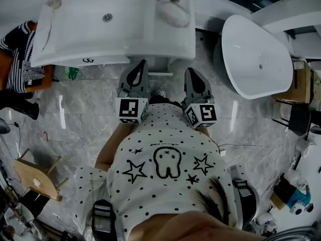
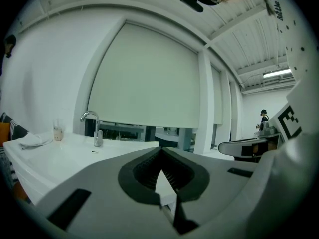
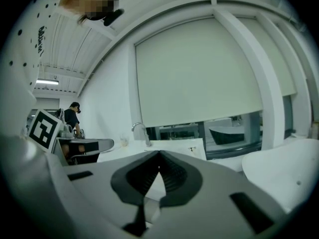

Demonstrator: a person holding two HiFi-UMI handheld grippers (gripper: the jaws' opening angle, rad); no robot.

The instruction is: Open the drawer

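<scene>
A white washbasin cabinet (image 1: 113, 21) stands in front of me. Only a thin white band of its front (image 1: 108, 60) shows under the rim, and no drawer handle can be made out. My left gripper (image 1: 142, 64) points at that front near its right end, shut with nothing in it. In the left gripper view its jaws (image 2: 160, 151) meet at a point, with the basin top and a chrome faucet (image 2: 92, 126) beyond. My right gripper (image 1: 190, 73) hangs just right of the cabinet, shut too and holding nothing (image 3: 159, 154).
A white freestanding bathtub (image 1: 256, 56) stands at the right. A striped garment (image 1: 20, 59) lies left of the cabinet, and a folded cloth (image 1: 45, 26) lies on the basin's left side. A wooden stool (image 1: 35, 177) is at lower left on the marble floor (image 1: 85, 114).
</scene>
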